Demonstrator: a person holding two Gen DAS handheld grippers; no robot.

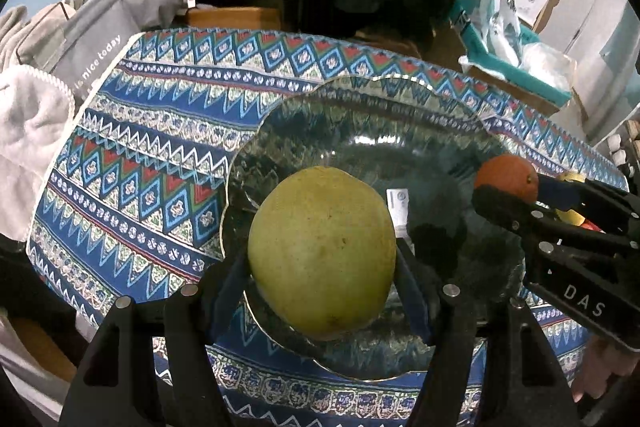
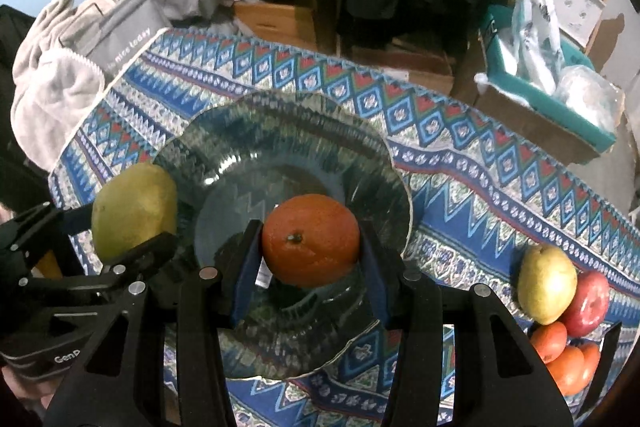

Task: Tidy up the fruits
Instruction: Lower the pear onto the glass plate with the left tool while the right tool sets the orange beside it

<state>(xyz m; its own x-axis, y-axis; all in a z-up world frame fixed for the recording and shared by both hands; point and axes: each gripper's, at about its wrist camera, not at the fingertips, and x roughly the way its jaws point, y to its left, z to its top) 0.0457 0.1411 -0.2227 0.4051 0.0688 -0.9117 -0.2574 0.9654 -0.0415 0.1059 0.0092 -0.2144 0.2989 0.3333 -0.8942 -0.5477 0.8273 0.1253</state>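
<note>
The left claw (image 1: 322, 267) grips a green mango (image 1: 322, 253) between its fingers, over the glass bowl (image 1: 360, 115). The right claw (image 2: 310, 255) clamps an orange (image 2: 311, 239) above the bowl's middle. Farther right, a pear (image 2: 546, 283) lies on the bench (image 2: 460, 187).

My left gripper (image 1: 322, 267) holds a mango (image 1: 322, 253) over the near left part of the glass plate (image 2: 372, 163); my right gripper (image 2: 310, 259) holds an orange (image 2: 311, 239) over its middle; right of the plate lie a pear (image 2: 546, 283), an apple (image 2: 588, 303) and, I think, tomatoes (image 2: 566, 359) on the cloth (image 2: 480, 195).
</note>
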